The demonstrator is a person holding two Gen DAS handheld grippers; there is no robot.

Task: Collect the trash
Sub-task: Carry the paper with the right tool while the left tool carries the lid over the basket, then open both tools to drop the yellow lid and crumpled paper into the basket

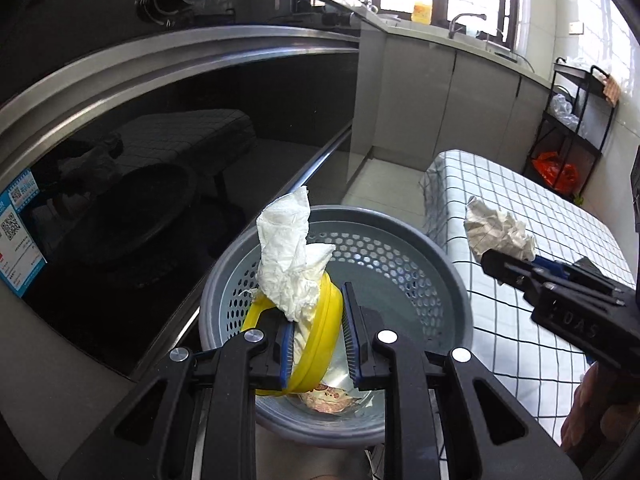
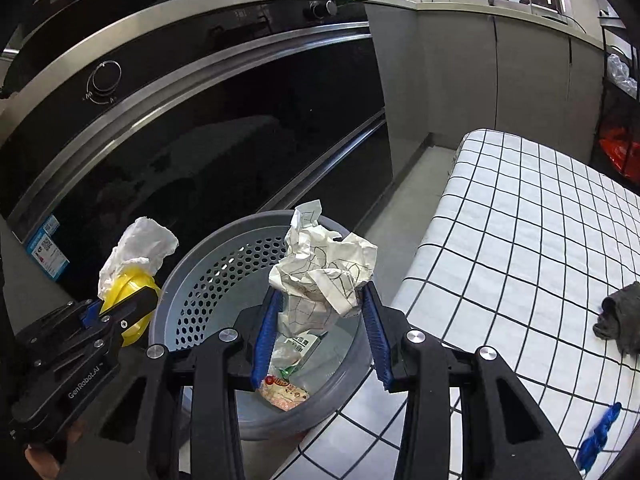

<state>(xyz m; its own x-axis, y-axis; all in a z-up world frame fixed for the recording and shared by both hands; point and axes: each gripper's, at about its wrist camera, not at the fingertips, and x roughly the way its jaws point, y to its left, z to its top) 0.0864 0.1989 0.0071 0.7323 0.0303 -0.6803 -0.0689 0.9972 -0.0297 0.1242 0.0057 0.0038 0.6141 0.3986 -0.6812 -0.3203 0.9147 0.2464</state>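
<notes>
My left gripper [image 1: 316, 332] is shut on a yellow plastic lid with a white crumpled tissue [image 1: 290, 256] stuck in it, held above the grey perforated bin [image 1: 456, 276]. It also shows in the right wrist view [image 2: 132, 268]. My right gripper [image 2: 322, 328] is shut on a crumpled ball of lined paper [image 2: 324, 272], held over the bin's [image 2: 180, 272] mouth. The bin holds a snack wrapper [image 2: 282, 394] and clear plastic. The right gripper with its paper [image 1: 498, 232] shows at the right of the left wrist view.
A black glass oven front [image 2: 220, 128] with steel trim stands behind the bin. A table with a white checked cloth [image 2: 520, 240] is on the right, carrying a grey rag [image 2: 620, 316] and a blue object [image 2: 600, 432]. A black rack [image 1: 568, 120] stands beyond.
</notes>
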